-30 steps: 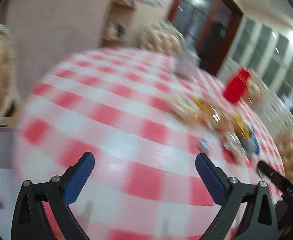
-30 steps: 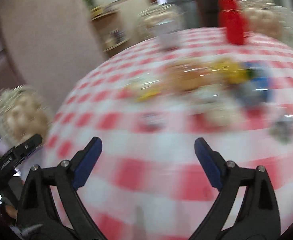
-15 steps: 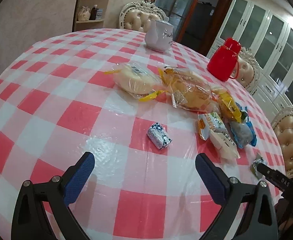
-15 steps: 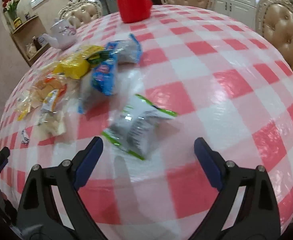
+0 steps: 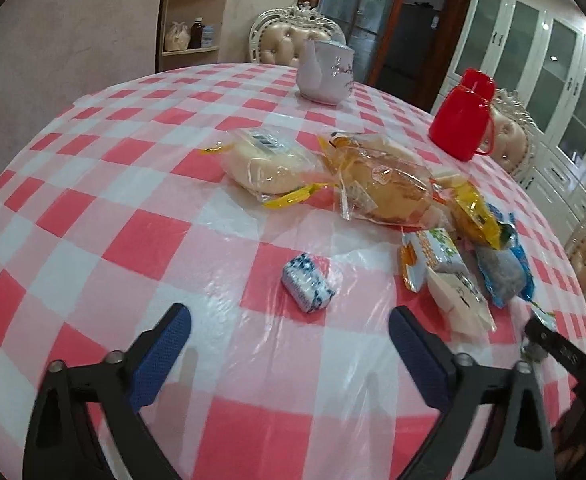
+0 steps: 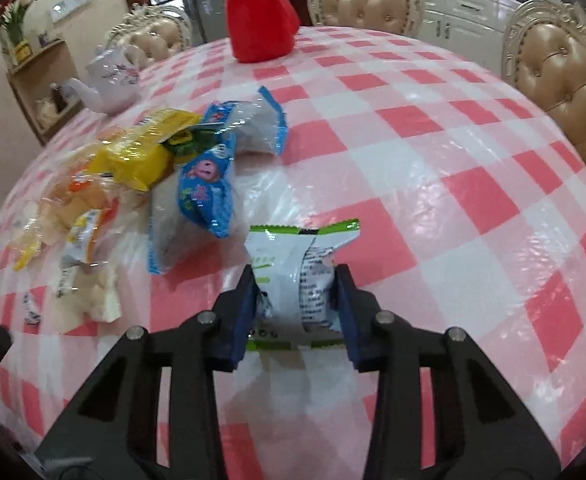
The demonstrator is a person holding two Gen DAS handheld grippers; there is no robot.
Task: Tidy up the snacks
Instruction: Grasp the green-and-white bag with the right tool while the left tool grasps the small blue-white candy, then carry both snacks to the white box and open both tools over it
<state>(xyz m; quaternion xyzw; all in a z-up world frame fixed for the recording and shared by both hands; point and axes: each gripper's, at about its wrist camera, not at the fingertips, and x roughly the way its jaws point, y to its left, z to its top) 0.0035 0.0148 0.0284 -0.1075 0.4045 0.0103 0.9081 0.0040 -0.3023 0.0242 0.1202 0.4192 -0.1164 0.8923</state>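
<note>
A white and green snack packet lies on the red-checked table. My right gripper is closing on it, and its blue pads press on both sides of the packet. My left gripper is open and closing slightly, with nothing between its fingers. A small blue and white packet lies just beyond its tips. Further off lie two bagged breads, a yellow packet, a blue packet and a white and orange packet.
A red jug and a white teapot stand at the far side of the table. Padded chairs ring the table. A clear plastic sheet covers the cloth. A wooden shelf stands by the wall.
Both grippers swung over the table and settled. The right gripper's jaws went from wide apart to pressed on the white and green packet. The left jaws narrowed a little.
</note>
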